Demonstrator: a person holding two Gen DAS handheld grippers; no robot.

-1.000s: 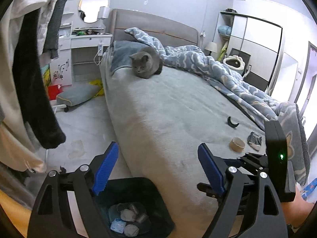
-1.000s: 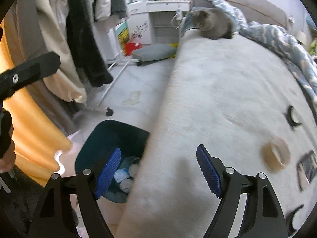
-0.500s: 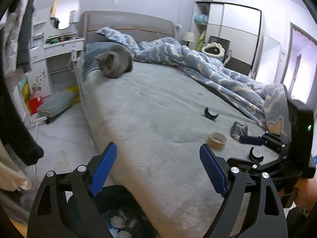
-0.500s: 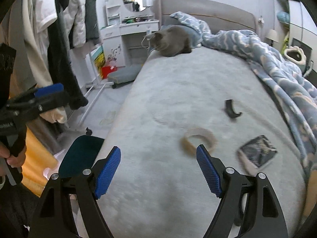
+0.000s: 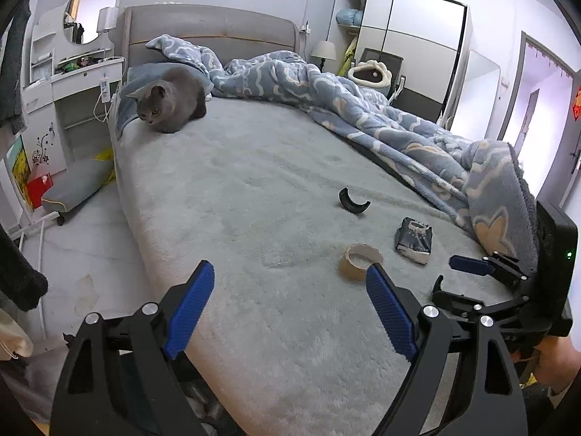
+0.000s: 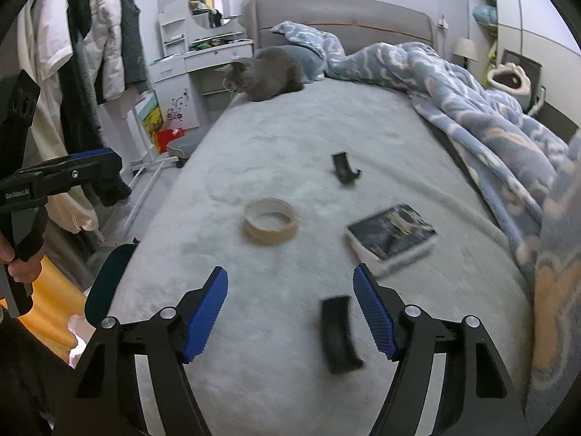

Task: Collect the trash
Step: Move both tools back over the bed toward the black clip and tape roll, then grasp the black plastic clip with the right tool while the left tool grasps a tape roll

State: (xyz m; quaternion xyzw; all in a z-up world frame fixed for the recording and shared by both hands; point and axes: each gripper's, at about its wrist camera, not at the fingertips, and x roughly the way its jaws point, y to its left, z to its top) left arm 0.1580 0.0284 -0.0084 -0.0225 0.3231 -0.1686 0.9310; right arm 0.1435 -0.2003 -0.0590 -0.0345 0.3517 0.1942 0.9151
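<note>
Your left wrist camera looks down along its fingers from the bed's [image 5: 276,181] near corner, facing the headboard [image 5: 210,29]. Your right wrist camera sits further right and nearer the mattress, facing the same way. Both views share the cat [image 5: 170,98], the tape roll [image 5: 361,261], the dark packet [image 6: 392,232] and the blanket [image 6: 472,101].

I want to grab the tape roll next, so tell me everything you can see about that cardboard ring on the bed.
The cardboard ring looks like a spent tape core: tan, thin-walled, hollow, with the bedcover showing through its middle. It lies flat, open side up, on the grey bedcover, touching nothing else. A dark packet lies to its right, apart from it.
</note>
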